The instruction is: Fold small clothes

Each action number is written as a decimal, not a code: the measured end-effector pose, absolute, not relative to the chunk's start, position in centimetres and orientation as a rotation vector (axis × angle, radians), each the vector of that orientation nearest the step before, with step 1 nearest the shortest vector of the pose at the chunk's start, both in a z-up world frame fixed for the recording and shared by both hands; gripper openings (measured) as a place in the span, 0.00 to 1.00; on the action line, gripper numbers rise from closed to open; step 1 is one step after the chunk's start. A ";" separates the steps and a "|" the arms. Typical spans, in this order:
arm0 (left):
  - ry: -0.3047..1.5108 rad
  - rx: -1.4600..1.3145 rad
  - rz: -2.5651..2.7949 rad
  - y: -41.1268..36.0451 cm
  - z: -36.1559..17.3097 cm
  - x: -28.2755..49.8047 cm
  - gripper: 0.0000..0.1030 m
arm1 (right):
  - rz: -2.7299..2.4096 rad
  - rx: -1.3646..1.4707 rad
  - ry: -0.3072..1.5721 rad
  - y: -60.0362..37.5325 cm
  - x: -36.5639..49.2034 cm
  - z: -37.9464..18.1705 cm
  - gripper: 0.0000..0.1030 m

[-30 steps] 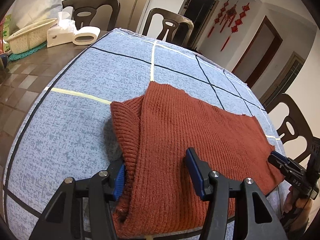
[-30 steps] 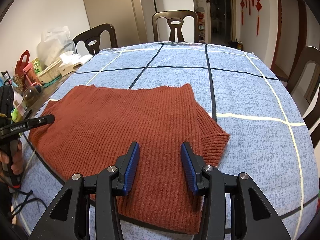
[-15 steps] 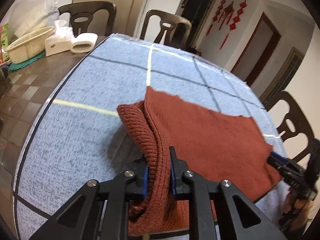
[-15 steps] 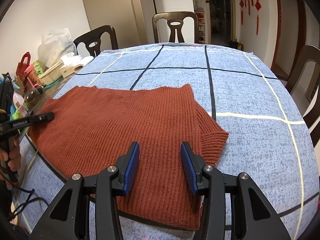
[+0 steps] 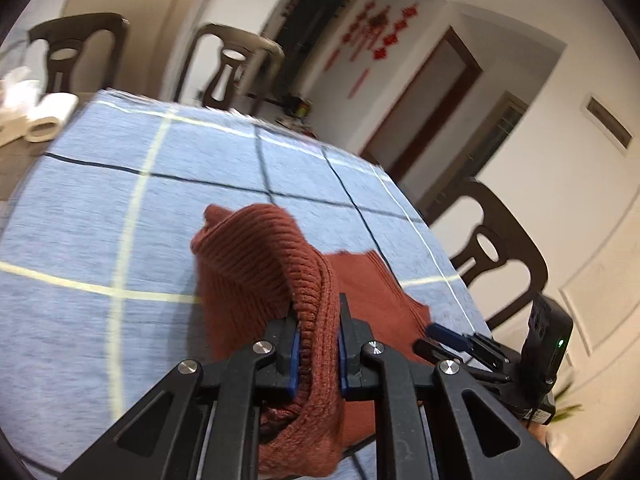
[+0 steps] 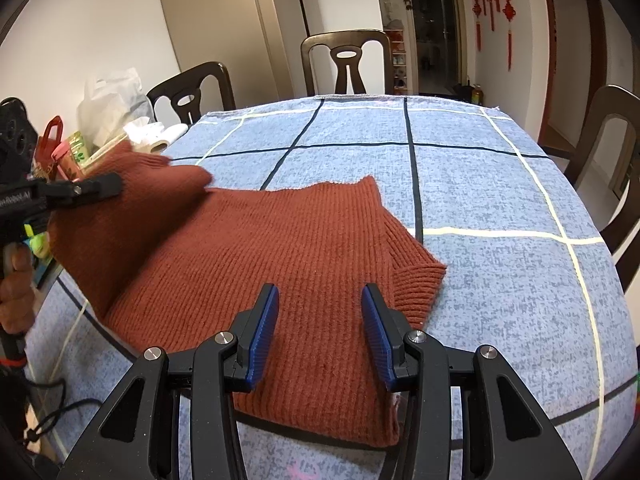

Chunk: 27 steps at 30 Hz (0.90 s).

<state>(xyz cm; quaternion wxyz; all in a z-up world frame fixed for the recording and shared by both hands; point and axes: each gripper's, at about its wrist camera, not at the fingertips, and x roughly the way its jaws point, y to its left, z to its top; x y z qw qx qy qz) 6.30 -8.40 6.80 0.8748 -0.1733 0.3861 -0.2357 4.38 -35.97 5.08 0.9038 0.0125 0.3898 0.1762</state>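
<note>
A second ago the left gripper (image 5: 318,354) stood wide around the edge of the sweater (image 6: 288,264), which lay flat. Its jaws have just been closing, and now they pinch a thick bunch of the knit and that side is up off the table.

The biggest thing here is the table with its blue checked cloth (image 6: 500,184). The cloth gives a soft, flat place to fold on. Dark chairs (image 6: 346,60) stand around it.

Next is the rust-red sweater. Most of it lies spread on the near part of the cloth. Its left end hangs in a hump from the left gripper, and the sleeve cuff (image 6: 420,280) on the right side rests flat. I think the lifted side is meant to go over the flat part, to make the first fold.

The right gripper (image 6: 320,334) hovers low over the near edge of the sweater. Its blue pads (image 6: 262,330) are apart and hold nothing. It looks ready to press the cloth down or grab it, so the sweater does not slide.

A hand (image 6: 16,292) holds the left tool's handle.
</note>
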 end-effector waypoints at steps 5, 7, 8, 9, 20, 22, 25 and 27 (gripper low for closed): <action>0.900 -0.316 -0.559 -12.2 4.2 7.1 0.15 | 0.371 0.065 0.815 -36.6 4.5 4.9 0.43; 0.924 -0.304 -0.591 -13.1 3.7 7.1 0.17 | 0.376 0.079 0.818 -36.7 4.5 4.9 0.43; 0.924 -0.305 -0.603 -13.3 3.7 6.9 0.19 | 0.382 0.089 0.821 -36.8 4.6 4.9 0.43; 0.921 -0.305 -0.616 -13.5 3.9 6.6 0.21 | 0.386 0.094 0.822 -36.8 4.6 4.9 0.43; 0.816 -0.297 -0.547 -9.2 6.1 4.4 0.31 | 0.513 0.299 0.852 -36.9 5.3 5.0 0.43; 0.829 -0.285 -0.491 -8.1 5.4 4.6 0.31 | 0.566 0.368 0.878 -36.5 5.7 4.6 0.44; 0.857 -0.276 -0.447 -7.1 4.2 4.5 0.31 | 0.633 0.442 0.913 -35.5 6.2 4.2 0.44; 0.874 -0.270 -0.445 -7.2 3.4 4.5 0.31 | 0.672 0.480 0.941 -34.5 6.8 3.9 0.44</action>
